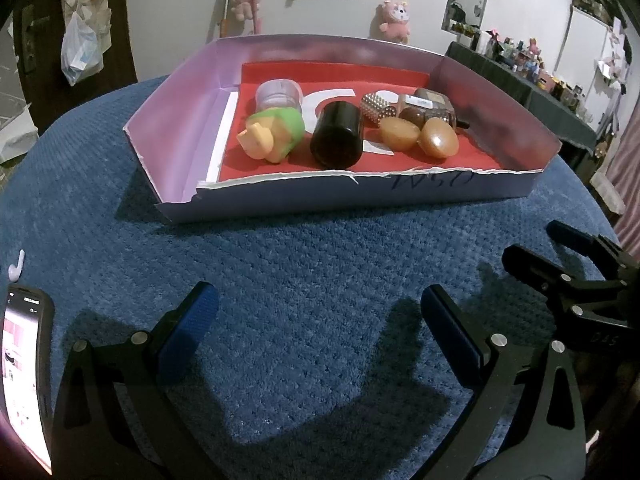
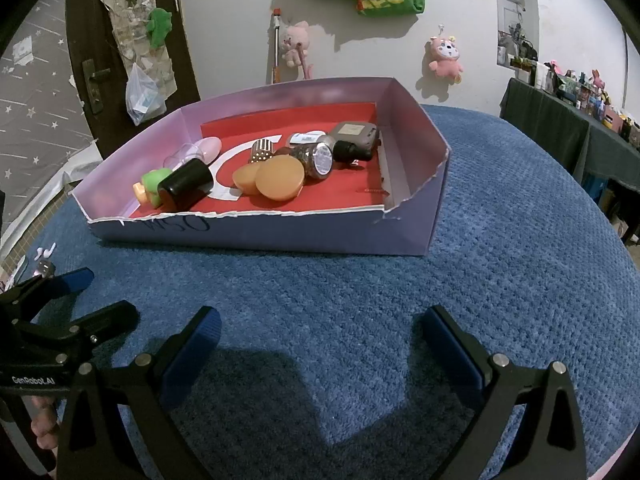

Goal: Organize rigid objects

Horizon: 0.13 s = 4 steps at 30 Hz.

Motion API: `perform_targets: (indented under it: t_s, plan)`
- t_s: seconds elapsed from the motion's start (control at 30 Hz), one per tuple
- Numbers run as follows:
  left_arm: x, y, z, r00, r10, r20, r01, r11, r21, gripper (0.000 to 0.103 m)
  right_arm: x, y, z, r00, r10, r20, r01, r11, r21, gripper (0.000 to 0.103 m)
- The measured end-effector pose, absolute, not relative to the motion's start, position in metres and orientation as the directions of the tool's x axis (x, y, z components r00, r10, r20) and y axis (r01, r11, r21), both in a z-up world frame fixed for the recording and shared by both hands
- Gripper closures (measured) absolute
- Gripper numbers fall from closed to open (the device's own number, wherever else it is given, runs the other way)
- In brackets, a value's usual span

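A: Left wrist view: left gripper (image 1: 318,316) and right gripper (image 2: 320,330) both spread wide, empty, hovering over the blue cloth (image 1: 320,264). Which step?

B: Probably the end; every item lies inside the box (image 1: 400,194). Black cylinder (image 1: 337,136) on its side beside the green toy (image 1: 272,134); amber discs (image 2: 268,178) touching. Next: likely withdrawal.

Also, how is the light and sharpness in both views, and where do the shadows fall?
Left wrist view: sharp, strong fisheye bending, dark finger shadows on the blue cloth, glare from the phone screen. Right wrist view: equally sharp, shadows under the open right gripper, box edges curved.
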<state>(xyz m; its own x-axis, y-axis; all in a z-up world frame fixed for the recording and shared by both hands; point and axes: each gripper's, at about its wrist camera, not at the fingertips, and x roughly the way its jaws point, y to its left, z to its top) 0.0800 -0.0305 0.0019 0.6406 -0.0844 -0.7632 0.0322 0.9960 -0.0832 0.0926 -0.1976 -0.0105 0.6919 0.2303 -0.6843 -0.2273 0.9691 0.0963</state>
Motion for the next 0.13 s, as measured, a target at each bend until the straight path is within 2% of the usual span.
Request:
perform_targets:
  t_s: [0.13]
  plan:
    - [0.0797, -0.0308, 0.0021, 0.642, -0.088, -0.762, 0.033, 0.996, -0.087, 0.0, 0.0923, -0.1978, -0.0106, 0.692, 0.229, -0.685, -0.227, 0.969, 0.095, 0.0]
